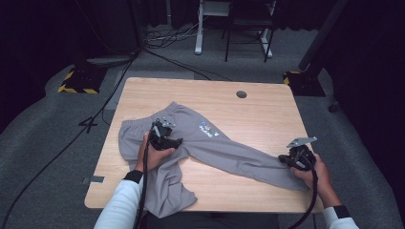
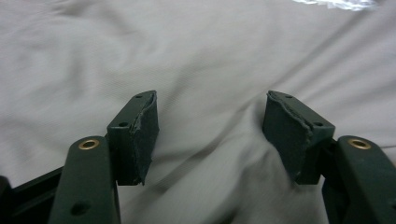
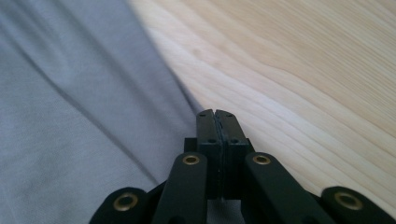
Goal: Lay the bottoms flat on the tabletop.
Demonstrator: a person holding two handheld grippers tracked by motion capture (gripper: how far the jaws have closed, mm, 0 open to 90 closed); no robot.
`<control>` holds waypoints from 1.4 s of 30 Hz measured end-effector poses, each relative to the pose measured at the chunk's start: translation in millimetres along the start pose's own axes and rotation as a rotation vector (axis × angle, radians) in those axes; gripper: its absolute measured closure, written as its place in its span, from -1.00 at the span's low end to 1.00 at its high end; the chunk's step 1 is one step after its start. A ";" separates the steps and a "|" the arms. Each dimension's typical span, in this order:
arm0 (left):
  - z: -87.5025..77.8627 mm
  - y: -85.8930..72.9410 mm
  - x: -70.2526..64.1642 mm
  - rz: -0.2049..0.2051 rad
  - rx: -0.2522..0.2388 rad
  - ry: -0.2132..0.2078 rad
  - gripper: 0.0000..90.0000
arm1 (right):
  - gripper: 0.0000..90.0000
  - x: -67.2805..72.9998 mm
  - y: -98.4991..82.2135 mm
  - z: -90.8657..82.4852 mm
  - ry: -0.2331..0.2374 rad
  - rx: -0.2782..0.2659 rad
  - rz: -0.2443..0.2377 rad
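Grey trousers (image 1: 210,143) lie spread on the wooden table (image 1: 267,114), waist at the left and one leg stretching to the right. My left gripper (image 1: 167,138) hovers over the upper part of the trousers, jaws open, with wrinkled grey cloth (image 2: 210,70) below and between its pads (image 2: 140,135). My right gripper (image 1: 293,157) is at the end of the right leg. Its jaws are shut (image 3: 215,114) right at the edge of the grey cloth (image 3: 84,116), which runs in under them.
The other trouser leg (image 1: 167,191) hangs over the table's near edge. A small logo (image 1: 207,129) marks the trousers. A round cable hole (image 1: 241,94) sits at the far side. Bare wood (image 3: 303,70) lies right of the leg.
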State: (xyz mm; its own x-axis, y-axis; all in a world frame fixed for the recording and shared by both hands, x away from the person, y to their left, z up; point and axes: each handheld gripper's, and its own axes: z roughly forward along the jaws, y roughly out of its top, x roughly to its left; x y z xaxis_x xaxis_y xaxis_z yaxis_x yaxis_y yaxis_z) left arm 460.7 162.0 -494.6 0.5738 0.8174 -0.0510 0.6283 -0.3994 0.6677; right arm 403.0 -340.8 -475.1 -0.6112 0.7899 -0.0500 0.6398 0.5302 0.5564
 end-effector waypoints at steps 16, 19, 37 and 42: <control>-56.5 -25.3 -4.8 0.047 -0.063 0.006 -0.30 | 0.22 22.7 8.3 -6.9 0.027 -0.088 -0.103; -64.1 -41.6 -0.5 0.038 -0.027 0.026 -0.32 | 0.22 37.1 13.7 -0.9 0.060 -0.072 -0.158; -35.9 -41.7 -2.4 0.039 0.020 0.006 -0.42 | 0.42 117.0 25.6 11.7 0.258 -0.012 -0.380; -8.5 -14.4 -15.6 0.057 0.005 -0.025 -0.43 | 0.39 152.5 34.2 14.7 0.297 -0.006 -0.449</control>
State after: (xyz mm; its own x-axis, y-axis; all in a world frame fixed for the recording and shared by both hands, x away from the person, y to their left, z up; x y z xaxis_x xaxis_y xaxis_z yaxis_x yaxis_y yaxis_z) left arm 438.2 158.5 -497.1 0.6214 0.7829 -0.0316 0.5968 -0.4469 0.6664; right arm 338.5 -197.7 -475.9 -0.9300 0.3645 -0.0478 0.2831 0.7930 0.5394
